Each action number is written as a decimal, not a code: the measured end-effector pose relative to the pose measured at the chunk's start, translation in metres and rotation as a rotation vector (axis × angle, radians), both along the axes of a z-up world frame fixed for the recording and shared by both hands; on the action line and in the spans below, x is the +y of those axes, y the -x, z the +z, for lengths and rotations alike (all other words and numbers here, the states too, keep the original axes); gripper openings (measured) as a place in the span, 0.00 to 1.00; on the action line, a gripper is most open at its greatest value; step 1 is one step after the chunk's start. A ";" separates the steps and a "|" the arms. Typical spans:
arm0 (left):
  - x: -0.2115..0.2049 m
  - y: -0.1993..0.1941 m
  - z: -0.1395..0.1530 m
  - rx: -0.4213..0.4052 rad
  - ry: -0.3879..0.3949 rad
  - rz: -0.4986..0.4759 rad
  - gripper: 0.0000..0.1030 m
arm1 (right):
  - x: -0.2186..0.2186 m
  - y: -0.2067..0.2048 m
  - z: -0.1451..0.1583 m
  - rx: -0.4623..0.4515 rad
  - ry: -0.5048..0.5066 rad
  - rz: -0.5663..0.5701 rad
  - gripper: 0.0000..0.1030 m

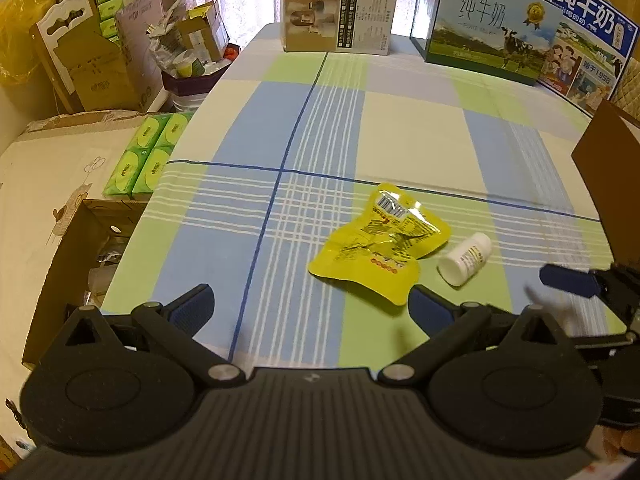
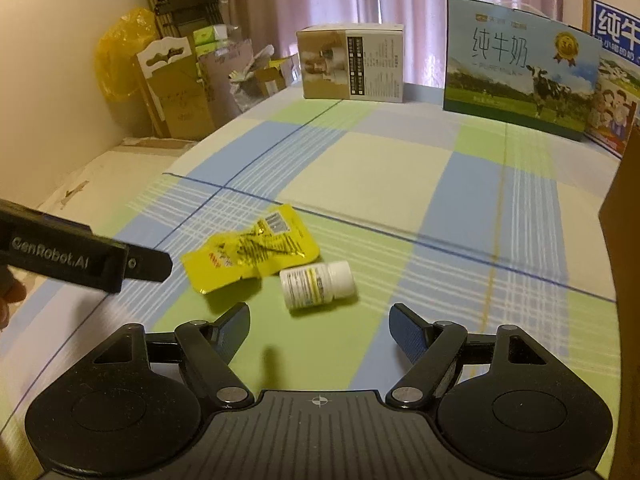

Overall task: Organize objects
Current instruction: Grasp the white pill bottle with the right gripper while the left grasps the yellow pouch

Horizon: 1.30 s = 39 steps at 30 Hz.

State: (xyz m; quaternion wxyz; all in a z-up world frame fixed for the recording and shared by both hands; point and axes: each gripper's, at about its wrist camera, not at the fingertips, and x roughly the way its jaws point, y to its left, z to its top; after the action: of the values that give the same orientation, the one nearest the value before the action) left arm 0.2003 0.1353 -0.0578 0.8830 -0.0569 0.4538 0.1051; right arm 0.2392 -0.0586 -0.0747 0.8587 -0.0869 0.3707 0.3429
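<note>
Bottle [image 2: 318,285]: lying on its side on the cloth [image 2: 400,168], touching the pouch's [image 2: 252,254] near edge.
Axis: running crosswise to the right claw [image 2: 319,326], cap pointing right.
Nearer claw: judged the right; bottle sitting just ahead, between its spread jaws.
Left claw [image 1: 310,306]: being held released, empty, pouch just ahead.
Room: boxes [image 2: 520,80] being stood along the far edge.

Checked tablecloth [image 1: 400,132] — milk cartons [image 1: 492,36] and beige box [image 1: 340,16] along far edge.
</note>
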 end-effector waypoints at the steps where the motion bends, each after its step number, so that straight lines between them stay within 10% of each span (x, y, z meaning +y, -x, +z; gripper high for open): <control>1: 0.000 -0.001 -0.001 0.003 0.000 0.001 0.99 | 0.003 -0.002 -0.001 -0.002 -0.001 0.001 0.72; 25: 0.007 -0.023 -0.019 0.014 -0.041 0.023 0.99 | 0.006 -0.027 -0.014 -0.019 0.028 -0.008 0.43; 39: -0.021 -0.071 -0.039 -0.012 -0.021 -0.266 0.99 | -0.049 -0.044 -0.010 0.104 0.026 -0.148 0.43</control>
State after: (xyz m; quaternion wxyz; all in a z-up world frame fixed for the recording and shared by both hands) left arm 0.2716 0.1148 -0.0969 0.8925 0.0125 0.4508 -0.0085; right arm 0.2836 -0.1071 -0.0845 0.8602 -0.0526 0.4246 0.2775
